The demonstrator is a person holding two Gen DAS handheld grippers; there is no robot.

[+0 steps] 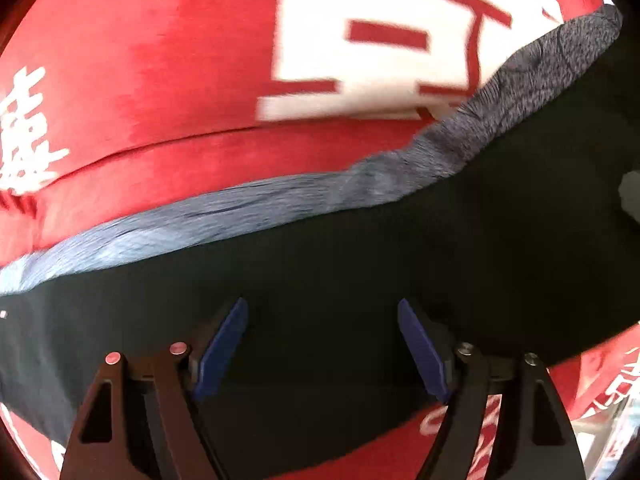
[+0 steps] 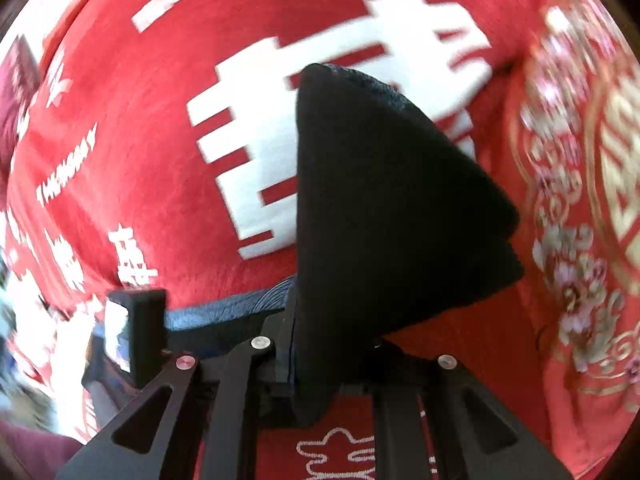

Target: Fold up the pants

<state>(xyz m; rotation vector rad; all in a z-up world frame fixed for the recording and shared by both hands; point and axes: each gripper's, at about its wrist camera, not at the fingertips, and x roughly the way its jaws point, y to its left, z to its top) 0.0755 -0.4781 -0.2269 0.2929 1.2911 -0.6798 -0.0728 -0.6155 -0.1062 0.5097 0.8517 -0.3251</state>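
The black pants (image 1: 360, 264) lie across a red blanket, with a grey-blue inner band (image 1: 248, 204) along their far edge. My left gripper (image 1: 322, 344) is open, its blue pads (image 1: 222, 352) spread just above the black cloth, holding nothing. My right gripper (image 2: 304, 340) is shut on a fold of the black pants (image 2: 384, 208), which stands up in a dark cone in front of the camera and hides the fingertips. The grey-blue band (image 2: 232, 312) runs off to the left.
A red blanket with large white characters (image 1: 160, 80) covers the surface in both views (image 2: 160, 120). A red cloth with gold flower patterns (image 2: 580, 240) lies to the right. The other gripper's black body (image 2: 132, 332) shows at lower left.
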